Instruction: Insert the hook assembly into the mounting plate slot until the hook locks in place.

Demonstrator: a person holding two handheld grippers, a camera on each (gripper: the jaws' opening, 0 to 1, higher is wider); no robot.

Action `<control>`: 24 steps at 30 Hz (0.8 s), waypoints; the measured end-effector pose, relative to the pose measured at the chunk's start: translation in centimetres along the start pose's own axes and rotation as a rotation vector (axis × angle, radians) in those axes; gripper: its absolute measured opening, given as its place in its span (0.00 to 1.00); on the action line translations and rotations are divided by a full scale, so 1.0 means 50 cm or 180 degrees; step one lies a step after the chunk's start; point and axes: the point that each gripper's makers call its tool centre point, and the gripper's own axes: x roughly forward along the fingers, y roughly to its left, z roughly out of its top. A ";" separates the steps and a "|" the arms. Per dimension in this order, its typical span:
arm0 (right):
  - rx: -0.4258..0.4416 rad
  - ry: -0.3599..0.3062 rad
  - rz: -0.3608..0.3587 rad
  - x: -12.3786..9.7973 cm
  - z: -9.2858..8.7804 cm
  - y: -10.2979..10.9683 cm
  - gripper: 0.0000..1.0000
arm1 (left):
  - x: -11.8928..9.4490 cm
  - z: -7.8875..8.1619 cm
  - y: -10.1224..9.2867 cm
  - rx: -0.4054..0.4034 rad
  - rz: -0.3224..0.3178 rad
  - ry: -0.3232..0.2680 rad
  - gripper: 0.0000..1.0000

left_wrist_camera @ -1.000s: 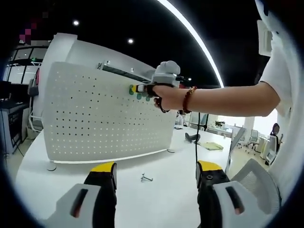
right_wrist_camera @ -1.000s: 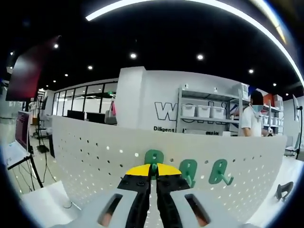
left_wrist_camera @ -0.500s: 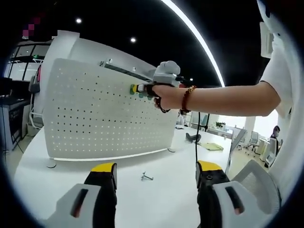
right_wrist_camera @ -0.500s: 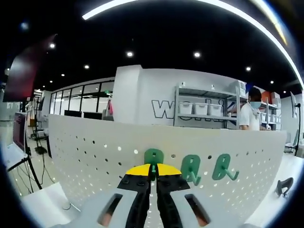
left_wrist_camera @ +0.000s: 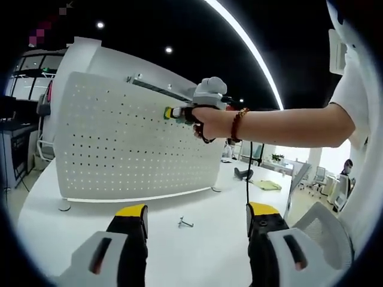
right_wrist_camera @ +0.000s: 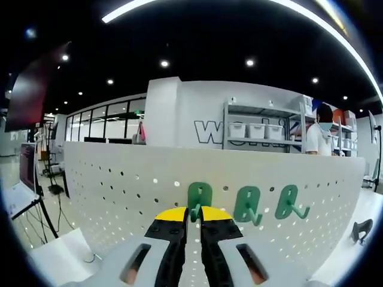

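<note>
Left tongs [left_wrist_camera: 194,222] spread, idle low over the white worktop [left_wrist_camera: 197,251]; a small metal hook [left_wrist_camera: 185,223] lies loose just beyond. Right tongs [right_wrist_camera: 192,213] pinch a green plastic hook [right_wrist_camera: 198,200] against the white perforated panel [right_wrist_camera: 119,191], upper row. Insertion step, likely near seated; can't confirm lock. Next: press home, then release. Two more green hooks [right_wrist_camera: 267,204] to its right.

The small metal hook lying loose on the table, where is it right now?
In the left gripper view, the loose metal hook lies on the white table in front of the pegboard, ahead of and between the left gripper's open jaws.
</note>
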 end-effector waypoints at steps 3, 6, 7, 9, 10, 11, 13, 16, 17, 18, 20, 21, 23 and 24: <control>0.0020 0.0030 0.0053 0.000 -0.004 0.003 0.08 | 0.000 0.003 -0.001 0.0005 0.0001 -0.0007 0.69; -0.0037 0.0022 0.0076 -0.007 -0.007 0.006 0.08 | 0.001 0.000 -0.005 0.0024 -0.0017 0.0021 0.69; -0.0044 0.0010 0.0110 -0.007 -0.007 0.007 0.08 | 0.001 0.000 -0.005 0.0031 -0.0016 0.0025 0.69; -0.0042 0.0010 0.0139 -0.015 -0.011 0.006 0.09 | 0.000 0.000 -0.006 0.0037 -0.0014 0.0027 0.69; -0.0043 0.0017 0.0139 -0.020 -0.015 0.003 0.09 | 0.000 -0.001 -0.006 0.0036 -0.0010 0.0028 0.68; -0.0041 0.0026 0.0147 -0.023 -0.018 0.001 0.09 | -0.001 -0.002 -0.007 0.0024 -0.0002 0.0029 0.68; -0.0043 0.0037 0.0162 -0.030 -0.026 -0.006 0.09 | -0.002 -0.005 -0.009 0.0012 0.0002 0.0036 0.68; -0.0082 0.0051 0.0224 -0.049 -0.038 -0.006 0.09 | -0.002 -0.008 -0.012 0.0011 0.0003 0.0053 0.67; -0.0081 0.0048 0.0240 -0.053 -0.040 -0.006 0.09 | -0.001 -0.009 -0.013 0.0014 0.0004 0.0063 0.67; -0.0082 0.0056 0.0251 -0.058 -0.043 -0.007 0.09 | -0.001 -0.010 -0.013 0.0017 0.0006 0.0069 0.67; -0.0077 0.0079 0.0248 -0.070 -0.051 -0.012 0.09 | 0.001 -0.011 -0.014 0.0025 0.0000 0.0083 0.67; -0.0071 0.0075 0.0259 -0.077 -0.055 -0.014 0.09 | 0.002 -0.012 -0.015 0.0036 -0.0004 0.0100 0.67; -0.0039 0.0082 0.0291 -0.083 -0.060 -0.015 0.09 | 0.005 -0.016 -0.014 0.0046 0.0005 0.0152 0.64; -0.0027 0.0091 0.0339 -0.089 -0.065 -0.013 0.09 | 0.005 -0.018 -0.010 0.0027 0.0041 0.0206 0.62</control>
